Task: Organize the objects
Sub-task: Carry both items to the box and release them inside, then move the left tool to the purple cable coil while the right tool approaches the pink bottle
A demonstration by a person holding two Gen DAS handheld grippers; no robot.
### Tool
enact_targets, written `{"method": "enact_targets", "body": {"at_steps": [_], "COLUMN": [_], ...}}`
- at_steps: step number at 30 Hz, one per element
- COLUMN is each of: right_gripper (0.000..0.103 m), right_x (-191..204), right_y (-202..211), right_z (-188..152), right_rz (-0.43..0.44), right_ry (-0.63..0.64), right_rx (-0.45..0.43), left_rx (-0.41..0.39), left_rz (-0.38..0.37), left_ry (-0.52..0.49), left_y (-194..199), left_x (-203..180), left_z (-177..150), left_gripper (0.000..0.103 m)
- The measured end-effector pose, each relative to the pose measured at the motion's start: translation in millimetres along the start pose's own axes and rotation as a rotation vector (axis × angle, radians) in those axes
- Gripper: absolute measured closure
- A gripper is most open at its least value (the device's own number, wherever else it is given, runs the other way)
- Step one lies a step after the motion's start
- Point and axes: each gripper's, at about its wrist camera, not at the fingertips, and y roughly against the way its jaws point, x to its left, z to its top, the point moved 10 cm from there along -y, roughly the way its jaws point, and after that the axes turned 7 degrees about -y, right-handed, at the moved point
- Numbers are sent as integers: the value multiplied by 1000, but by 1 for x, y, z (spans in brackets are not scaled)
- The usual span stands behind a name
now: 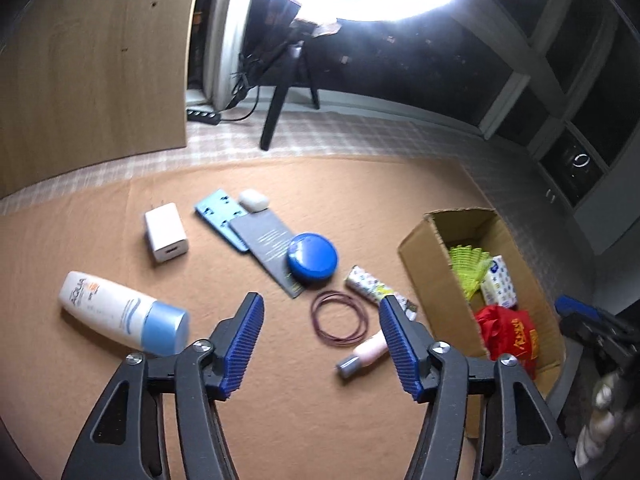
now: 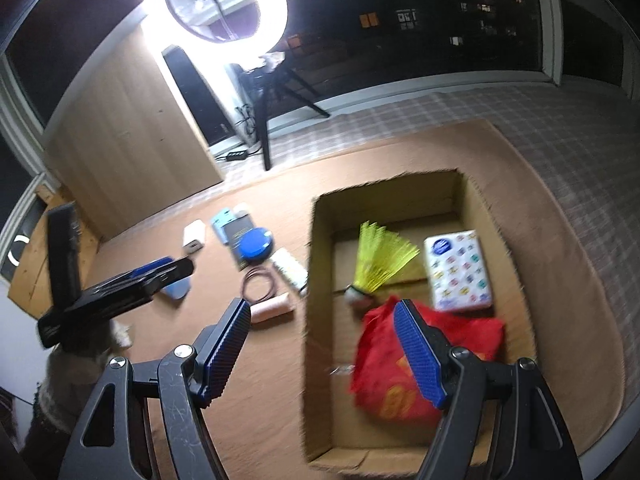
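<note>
Hovering over the tan mat (image 1: 280, 420) with jaws parted and nothing between them: left tool (image 1: 322, 322), aimed down at the loose clutter. Right tool (image 2: 322, 328) likewise parted and empty, poised over the cardboard box (image 2: 316, 280). Already inside the box: red bag (image 2: 472, 332) near the 6 o'clock end, patterned tissue pack (image 2: 460, 272) at 3 o'clock, yellow shuttlecock (image 2: 380, 256) toward the centre. Still outside, seen from the left wrist: rubber-band loop (image 1: 340, 318) dead ahead of the left tool, pink tube (image 1: 370, 352) just beside it at 4 o'clock, a patterned packet (image 1: 366, 282) at 1 o'clock, blue round tin (image 1: 312, 256) resting on a grey card (image 1: 268, 248) at 12 o'clock, white charger (image 1: 166, 232) and sunscreen bottle (image 1: 124, 316) off at 10 and 9 o'clock. Likely trouble: thin bands lying flat on cloth, easily missed by ribbed pads or snagged together with mat fabric; pink tube round enough to roll off if nudged rather than pinched; tin sliding along the card and dragging it; both tools close near the box's 9 o'clock wall, hence risk of collision or knocking that wall. Motion blur in the right view, so fine contact hard to judge there.
</note>
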Motion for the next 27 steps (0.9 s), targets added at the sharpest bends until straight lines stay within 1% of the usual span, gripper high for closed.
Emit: {"method": "enact_targets", "body": {"at_steps": [4, 8, 13, 15, 18, 23, 27], "right_gripper": [32, 32, 32, 32, 32, 32, 32], "right_x": [12, 15, 14, 13, 13, 16, 22], "right_y": [2, 4, 6, 6, 5, 1, -3], "right_z": [-15, -24, -32, -35, -38, -42, -43], "right_rz": [17, 20, 21, 11, 11, 11, 9], "right_ry": [3, -3, -9, -19, -18, -17, -6], "right_rx": [18, 26, 40, 39, 46, 57, 63], "left_rx": [19, 68, 139, 155, 174, 200, 203], "left_rz": [-4, -10, 33, 50, 67, 74, 108], "left_ry": [6, -2, -52, -68, -81, -101, -132], "left_y": [-12, -36, -71, -80, -91, -102, -104], "left_x": [1, -5, -13, -14, -14, -16, -14], "left_z": [-2, -6, -15, -15, -18, -23, -24], "left_gripper": [44, 47, 53, 54, 55, 59, 70]}}
